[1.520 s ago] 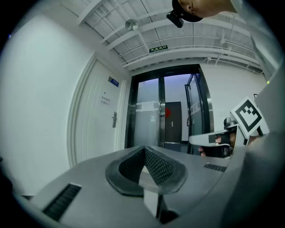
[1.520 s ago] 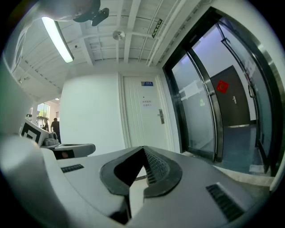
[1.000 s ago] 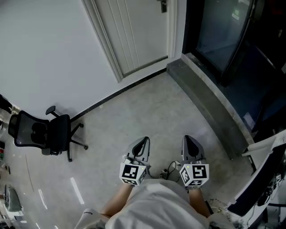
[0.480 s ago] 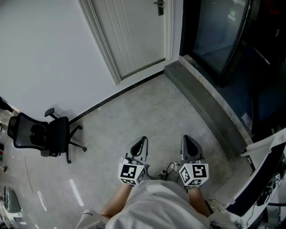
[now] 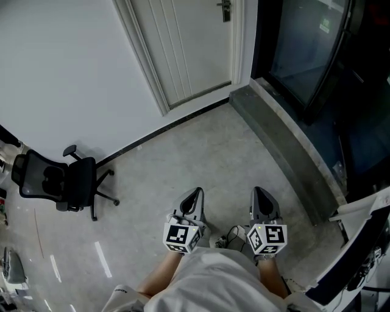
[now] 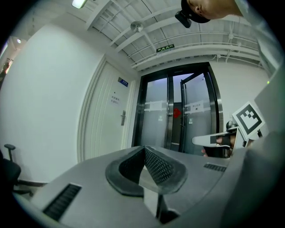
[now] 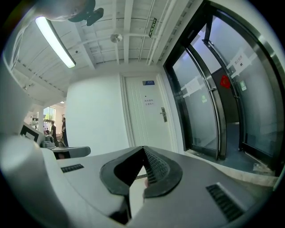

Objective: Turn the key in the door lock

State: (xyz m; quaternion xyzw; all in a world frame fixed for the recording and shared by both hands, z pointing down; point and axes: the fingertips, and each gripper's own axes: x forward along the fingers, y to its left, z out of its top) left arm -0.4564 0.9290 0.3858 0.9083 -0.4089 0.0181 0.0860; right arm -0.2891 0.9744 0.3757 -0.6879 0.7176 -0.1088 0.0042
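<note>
Door lock (image 5: pixel 225 10) sits top centre on the white door (image 5: pixel 189 49), well apart from both grippers. From left: office chair (image 5: pixel 58 183), open floor (image 5: pixel 201 152), left gripper (image 5: pixel 195 195) and right gripper (image 5: pixel 261 193), both pinched together and empty, then a raised sill (image 5: pixel 286 146). Door signs (image 7: pixel 148 83) are too small to read.

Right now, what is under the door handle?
Under the door handle only the plain panel of the white door shows. Whether a keyhole or key sits there cannot be made out: it is too small from here in every view.
</note>
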